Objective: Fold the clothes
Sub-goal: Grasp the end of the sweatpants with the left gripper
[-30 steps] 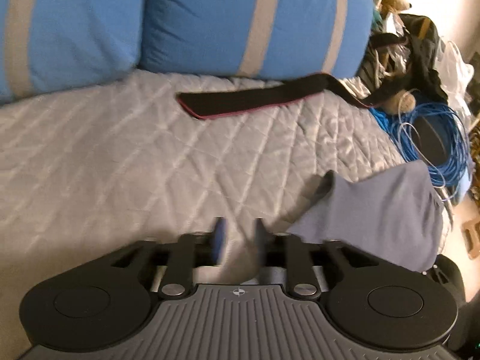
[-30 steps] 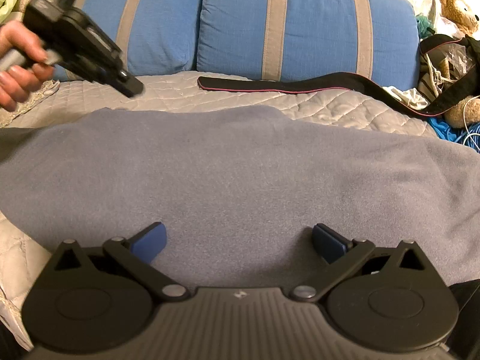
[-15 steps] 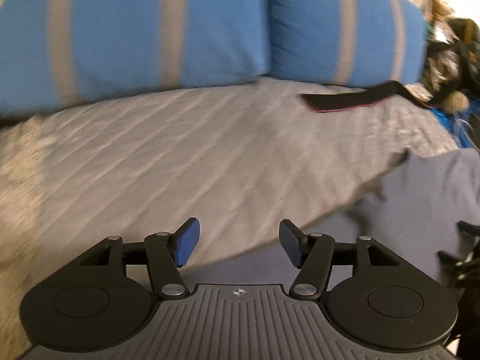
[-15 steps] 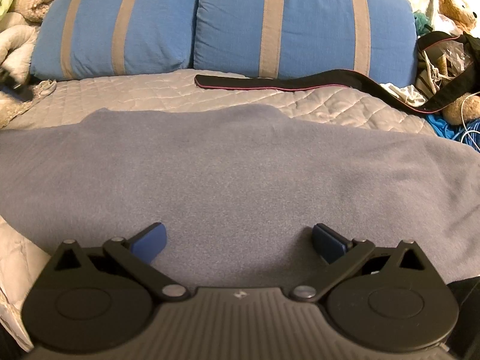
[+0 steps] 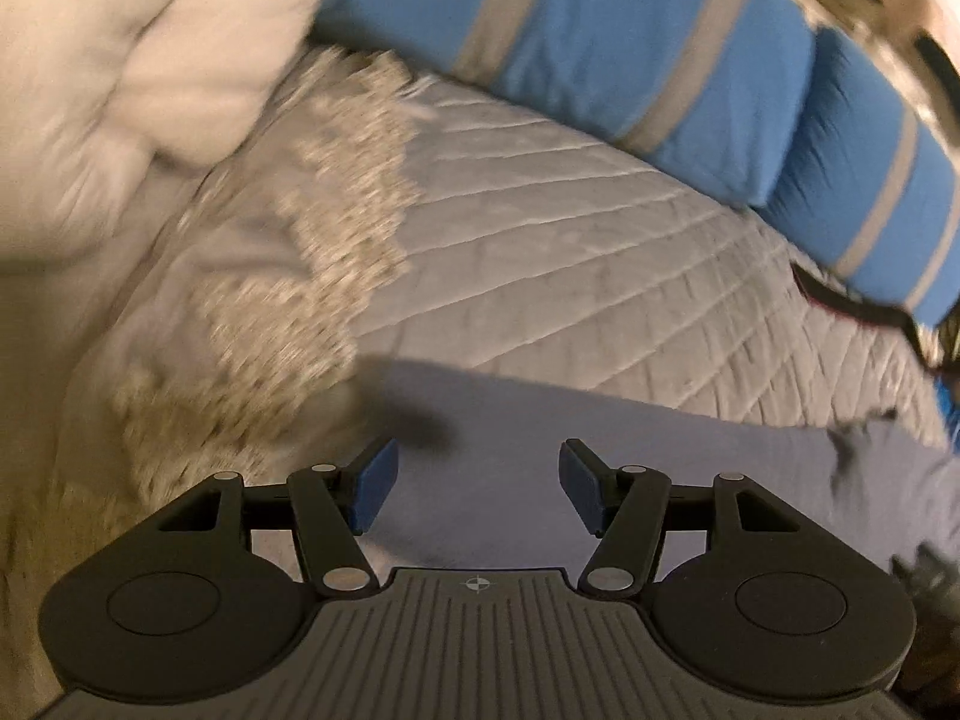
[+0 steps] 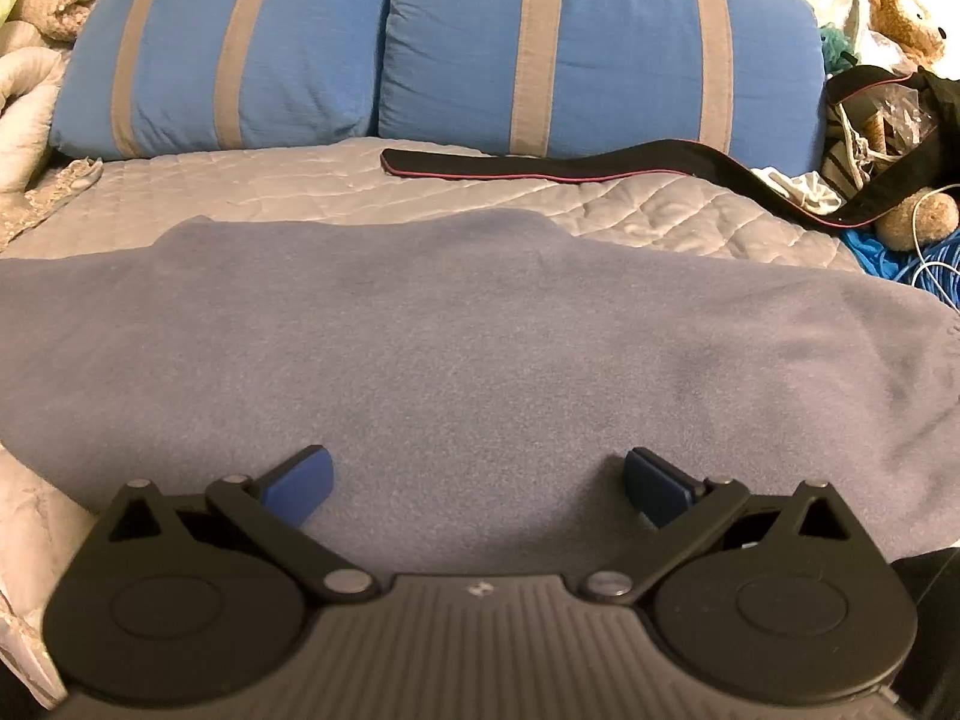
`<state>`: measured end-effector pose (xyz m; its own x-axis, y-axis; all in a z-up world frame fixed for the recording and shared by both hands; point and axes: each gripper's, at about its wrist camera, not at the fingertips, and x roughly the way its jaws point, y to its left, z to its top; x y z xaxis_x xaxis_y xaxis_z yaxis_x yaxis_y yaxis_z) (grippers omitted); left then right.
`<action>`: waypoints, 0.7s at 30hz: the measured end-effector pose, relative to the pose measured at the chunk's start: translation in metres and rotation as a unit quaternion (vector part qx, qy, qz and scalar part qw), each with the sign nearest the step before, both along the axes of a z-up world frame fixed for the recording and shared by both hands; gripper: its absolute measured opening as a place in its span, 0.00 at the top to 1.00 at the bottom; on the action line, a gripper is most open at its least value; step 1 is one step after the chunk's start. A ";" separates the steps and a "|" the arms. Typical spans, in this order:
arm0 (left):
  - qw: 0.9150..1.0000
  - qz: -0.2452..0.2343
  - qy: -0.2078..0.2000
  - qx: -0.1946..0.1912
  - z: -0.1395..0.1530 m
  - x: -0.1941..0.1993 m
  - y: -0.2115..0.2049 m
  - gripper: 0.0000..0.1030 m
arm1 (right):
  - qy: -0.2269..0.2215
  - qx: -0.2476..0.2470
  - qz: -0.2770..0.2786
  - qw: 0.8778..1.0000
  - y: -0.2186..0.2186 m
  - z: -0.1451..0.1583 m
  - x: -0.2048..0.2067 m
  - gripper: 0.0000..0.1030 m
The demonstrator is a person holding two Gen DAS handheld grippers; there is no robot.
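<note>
Your left hand-held gripper (image 5: 474, 489) hangs over the left end of a blue-grey garment (image 6: 480, 348), its blue pads apart and nothing between them; the view is blurred. Beside it to the left lies a cream knitted blanket (image 5: 288, 276) on the quilted grey bed (image 5: 570, 252), with a white duvet (image 5: 150, 60) bunched beyond.

The garment lies spread flat across the bed, reaching from its left edge almost to its right. Behind it two blue pillows with grey stripes (image 6: 540, 48) lean side by side, and a black strap edged in red (image 6: 540, 165) runs along the quilt in front of the right one.

Your right hand-held gripper (image 6: 477, 483) sits low over the near middle of the garment, jaws spread wide and empty. At far right a teddy bear (image 6: 906, 12) tops a clutter of bags and blue cable (image 6: 942, 264).
</note>
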<state>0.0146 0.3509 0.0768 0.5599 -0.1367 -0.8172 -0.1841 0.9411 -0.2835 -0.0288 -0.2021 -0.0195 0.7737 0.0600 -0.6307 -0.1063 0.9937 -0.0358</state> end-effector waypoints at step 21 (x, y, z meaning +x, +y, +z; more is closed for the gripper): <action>0.900 0.196 -0.070 -0.384 -0.102 -0.063 0.085 0.44 | -0.006 -0.008 -0.004 1.000 0.004 0.001 -0.001 0.01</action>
